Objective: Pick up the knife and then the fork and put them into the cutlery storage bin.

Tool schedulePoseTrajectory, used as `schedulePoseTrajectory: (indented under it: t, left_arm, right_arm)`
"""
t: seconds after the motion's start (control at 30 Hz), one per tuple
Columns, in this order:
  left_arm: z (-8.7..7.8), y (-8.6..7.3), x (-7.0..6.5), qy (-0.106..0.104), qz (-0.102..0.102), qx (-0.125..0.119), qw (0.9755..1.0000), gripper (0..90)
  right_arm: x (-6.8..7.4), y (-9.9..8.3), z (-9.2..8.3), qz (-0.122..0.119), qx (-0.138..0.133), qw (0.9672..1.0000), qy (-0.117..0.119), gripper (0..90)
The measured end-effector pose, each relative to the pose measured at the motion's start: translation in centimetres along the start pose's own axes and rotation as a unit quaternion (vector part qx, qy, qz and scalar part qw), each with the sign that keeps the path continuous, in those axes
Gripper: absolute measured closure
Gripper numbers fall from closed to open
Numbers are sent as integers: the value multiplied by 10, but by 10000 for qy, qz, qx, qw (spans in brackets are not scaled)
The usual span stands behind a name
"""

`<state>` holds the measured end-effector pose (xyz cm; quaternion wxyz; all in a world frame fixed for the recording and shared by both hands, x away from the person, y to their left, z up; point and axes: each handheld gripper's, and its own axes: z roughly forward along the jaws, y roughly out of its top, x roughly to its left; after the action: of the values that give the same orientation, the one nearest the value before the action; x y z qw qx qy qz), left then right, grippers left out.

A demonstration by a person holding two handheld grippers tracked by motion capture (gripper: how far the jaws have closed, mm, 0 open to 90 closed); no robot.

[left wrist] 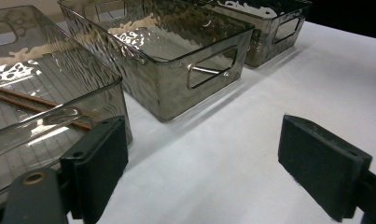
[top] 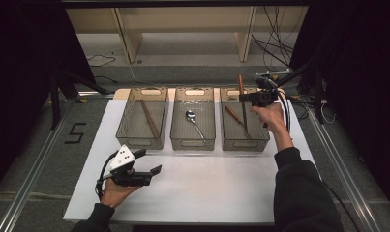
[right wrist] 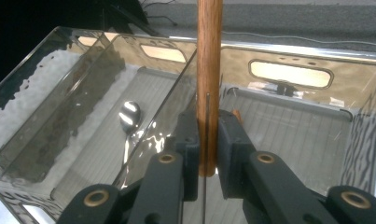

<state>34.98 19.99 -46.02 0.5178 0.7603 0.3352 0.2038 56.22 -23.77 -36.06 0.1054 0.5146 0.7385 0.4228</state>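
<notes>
- Three smoked plastic bins in a row along the far edge of the white table top (top: 197, 193); right bin (top: 245, 126) under the right gripper (top: 245, 98).
- Clenched on a wooden-handled knife (right wrist: 209, 70), handle up between the pads, thin blade hanging down over the right bin, just beside the wall shared with the middle bin (top: 193, 126).
- Best kept plumb and lowered slowly, clear of that wall and of the wooden-handled utensil (top: 232, 114) already lying inside; release only once the tip rests on the ribbed floor.
- Left gripper (top: 146, 162) released, jaws wide, nothing between them, idle near the table's front left corner.
- Spoon (top: 190, 115) in the middle bin, chopsticks (top: 149, 117) in the left bin (top: 142, 124).
- Around: dark curtains, grey floor with cables, wooden shelving behind.
</notes>
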Motion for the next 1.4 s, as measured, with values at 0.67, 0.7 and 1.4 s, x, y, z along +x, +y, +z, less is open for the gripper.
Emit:
schedulePoseTrajectory:
  t: [0.67,0.7,1.4]
  left_arm:
    - [-1,-1,0,43,43,-40,10000,157]
    - [-1,0,0,47,45,-43,10000,157]
    - [-1,0,0,67,23,-30,10000,157]
  right_arm:
    - [-3,-20,29,-2,395,9992,-48,810]
    - [-2,-21,30,5,413,9991,-41,810]
    - [2,-25,11,-56,160,9998,48,525]
